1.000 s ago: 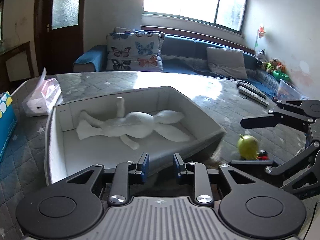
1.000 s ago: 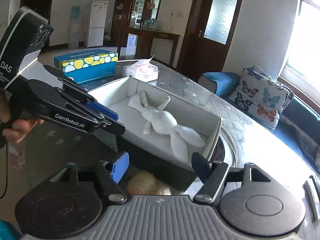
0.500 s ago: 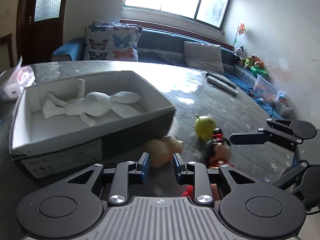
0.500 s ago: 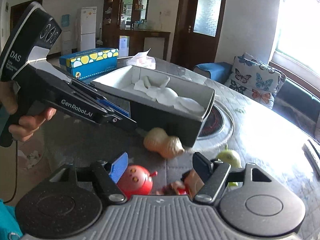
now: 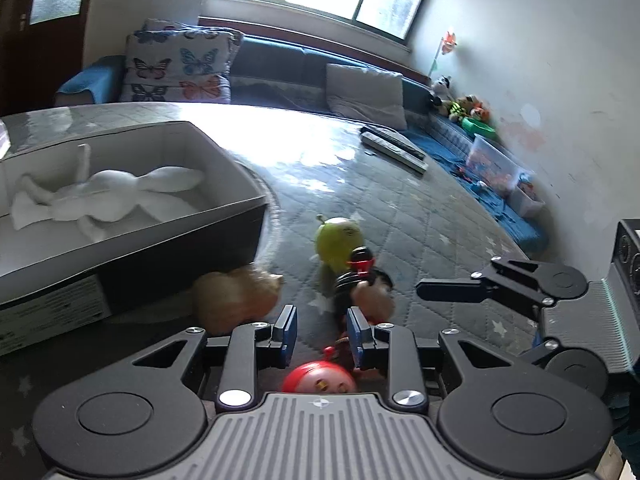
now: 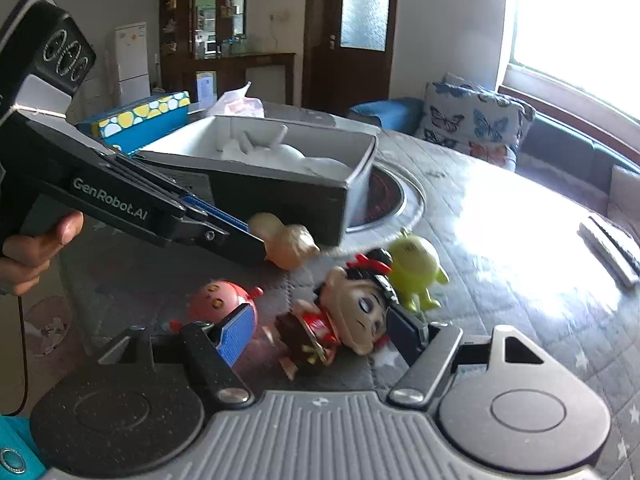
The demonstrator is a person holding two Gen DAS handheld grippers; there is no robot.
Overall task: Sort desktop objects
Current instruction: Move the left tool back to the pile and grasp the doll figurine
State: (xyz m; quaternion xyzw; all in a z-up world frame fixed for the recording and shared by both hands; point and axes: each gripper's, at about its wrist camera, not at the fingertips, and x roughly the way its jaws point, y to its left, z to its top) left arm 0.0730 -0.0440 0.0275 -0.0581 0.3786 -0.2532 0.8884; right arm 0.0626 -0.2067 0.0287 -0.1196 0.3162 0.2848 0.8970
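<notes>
The black-haired doll in red dress [image 6: 344,320] lay untouched between the opening right gripper [image 6: 320,330] jaws; centring advised before closing.

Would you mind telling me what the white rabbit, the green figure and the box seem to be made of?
White rabbit: likely soft fabric; matte, limp ears and limbs.
Green figure: probably moulded plastic or vinyl; smooth, slightly glossy.
Box: apparently cardboard; thin straight walls, dark matte outside, white inside.
</notes>
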